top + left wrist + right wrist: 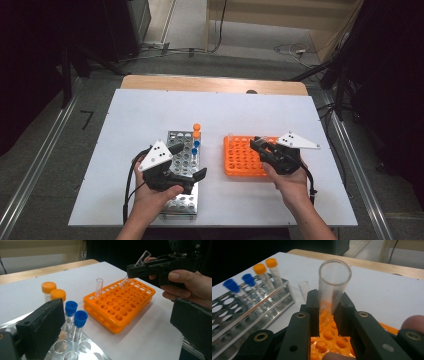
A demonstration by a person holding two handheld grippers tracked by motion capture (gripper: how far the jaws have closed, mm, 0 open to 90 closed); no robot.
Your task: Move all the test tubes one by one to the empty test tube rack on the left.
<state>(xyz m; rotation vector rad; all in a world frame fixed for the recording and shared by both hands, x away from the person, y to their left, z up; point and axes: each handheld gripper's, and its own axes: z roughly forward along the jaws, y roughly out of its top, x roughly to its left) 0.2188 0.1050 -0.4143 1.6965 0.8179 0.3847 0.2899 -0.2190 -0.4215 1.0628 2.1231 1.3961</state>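
The step in hand appears to be seating an open clear tube (333, 287) into the orange rack (120, 307). The right gripper (327, 315) is clamped on this tube about mid-length, with the open mouth above the jaws and the lower end tilted down toward a well near the rack's far edge; in the left gripper view the tip (124, 281) sits at or just inside a well, and which cannot be told. The next move would call for bringing the tube upright over that well, lowering it until it seats, then parting the jaws. A second open clear tube (99, 288) already stands in the orange rack, beyond and to the left of the right gripper's jaws; the other wells look vacant. The left gripper (187, 162) hovers above the metal rack (182, 172) with jaws wide apart and nothing between them. Just ahead of its left jaw, the metal rack holds two blue-capped tubes (75, 320) and, farther off, two orange-capped tubes (53, 292); contents cannot be told
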